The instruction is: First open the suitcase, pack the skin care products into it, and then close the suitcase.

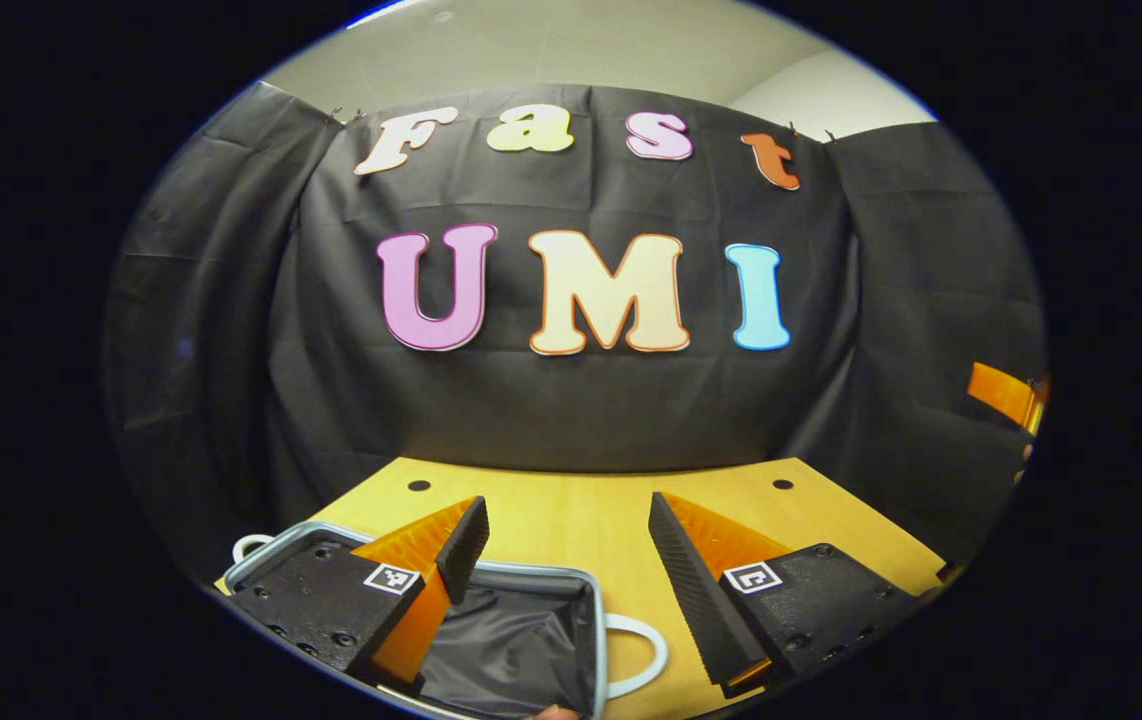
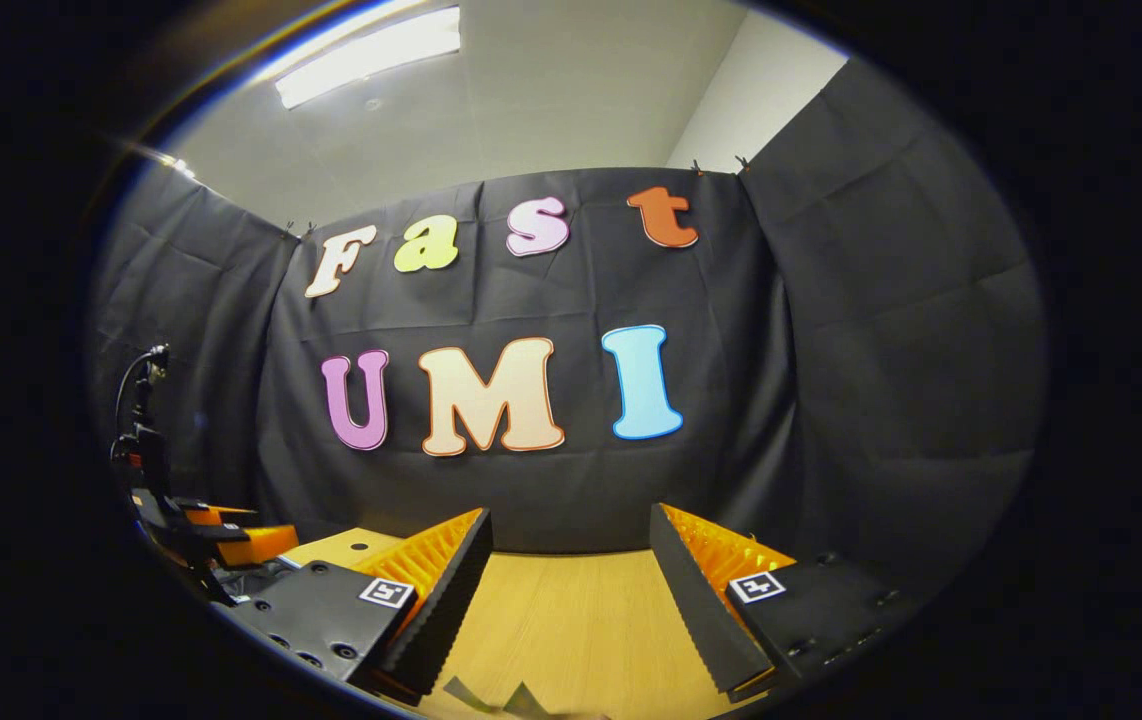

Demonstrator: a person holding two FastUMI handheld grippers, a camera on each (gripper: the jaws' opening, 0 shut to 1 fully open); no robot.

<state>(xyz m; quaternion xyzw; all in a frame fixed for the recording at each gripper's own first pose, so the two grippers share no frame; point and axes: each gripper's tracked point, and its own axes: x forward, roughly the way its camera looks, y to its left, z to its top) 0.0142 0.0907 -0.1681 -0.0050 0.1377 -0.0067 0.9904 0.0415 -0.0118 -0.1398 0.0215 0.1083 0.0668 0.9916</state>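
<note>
Wooden table (image 1: 571, 510) bears one open suitcase (image 1: 531, 640); both tongs, left (image 1: 563, 550) and right (image 2: 571, 560), gape empty.

open suitcase (image 1: 521, 630), dark lining, silver rim, white handle, on table

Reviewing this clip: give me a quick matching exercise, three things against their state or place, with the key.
Things:
1. suitcase
2. left gripper
3. table

States or places:
A. fingers apart, holding nothing
B. light wood, with small dark holes near the far edge
C. lid open, dark lining showing, white handle at the side

Pairs: 1-C, 2-A, 3-B
</note>
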